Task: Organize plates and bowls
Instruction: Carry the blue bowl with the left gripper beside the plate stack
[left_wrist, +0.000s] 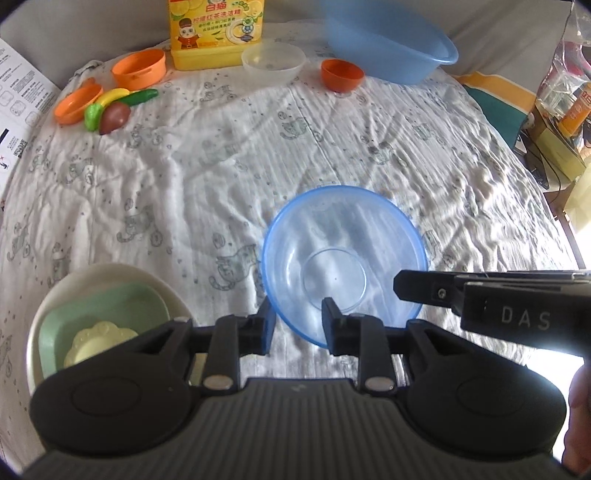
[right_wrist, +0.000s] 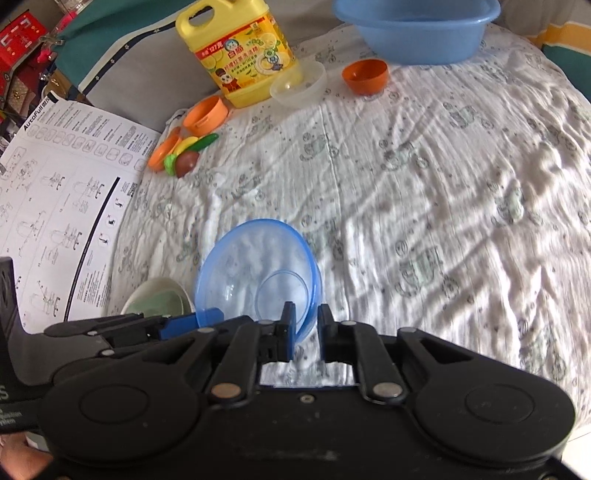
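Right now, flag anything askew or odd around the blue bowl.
The translucent blue bowl is tilted, its rim between both grippers' jaws: left gripper, right gripper. The cloth beneath is wrinkled. Nothing spilled or broken.

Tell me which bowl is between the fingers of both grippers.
The clear blue bowl nearest the cameras; both grippers straddle its rim. The colourless bowl and orange bowl stand far back, untouched.

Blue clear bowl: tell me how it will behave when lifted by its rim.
The bowl looks like thin, see-through plastic, so probably light and slightly flexible. Its glossy wall may slip between the fingers. It already tilts in the right view, so it could swing.
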